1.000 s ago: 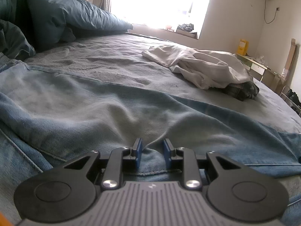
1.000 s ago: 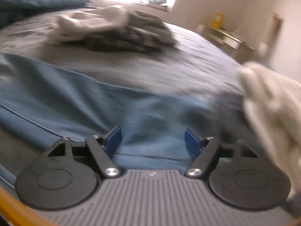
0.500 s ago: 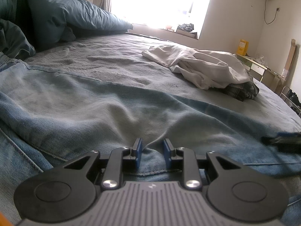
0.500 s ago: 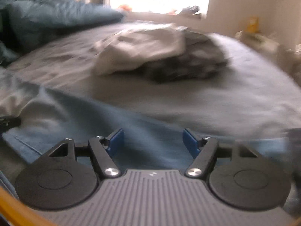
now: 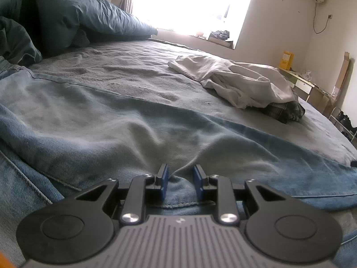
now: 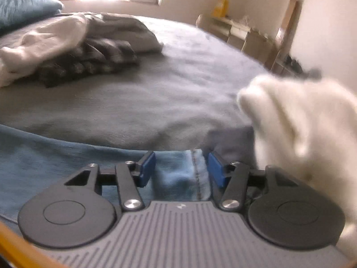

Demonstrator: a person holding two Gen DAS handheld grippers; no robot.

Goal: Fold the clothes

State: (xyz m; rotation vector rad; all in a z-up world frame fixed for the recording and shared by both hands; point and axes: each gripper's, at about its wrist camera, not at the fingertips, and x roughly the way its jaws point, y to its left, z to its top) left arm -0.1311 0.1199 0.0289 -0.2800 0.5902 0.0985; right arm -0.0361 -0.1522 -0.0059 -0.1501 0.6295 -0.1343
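Note:
Light blue jeans [image 5: 100, 129] lie spread across the grey bed. My left gripper [image 5: 180, 178] is shut on a bunched fold of the jeans at their near edge. In the right wrist view the jeans' hem end [image 6: 178, 172] with a stitched seam lies between the blue pads of my right gripper [image 6: 181, 167]. Its jaws stand partly apart around the denim, and the blur hides whether they press on it.
A white garment [image 5: 241, 80] lies over a dark plaid one [image 5: 283, 110] further up the bed; the pile shows in the right wrist view [image 6: 67, 51]. A white fluffy thing [image 6: 301, 120] sits at the right. A blue duvet [image 5: 67, 15] is heaped at the back left.
My right gripper swung left, then back right to the jeans' hem, and its jaws narrowed around the denim. My left gripper has kept its hold and not moved.

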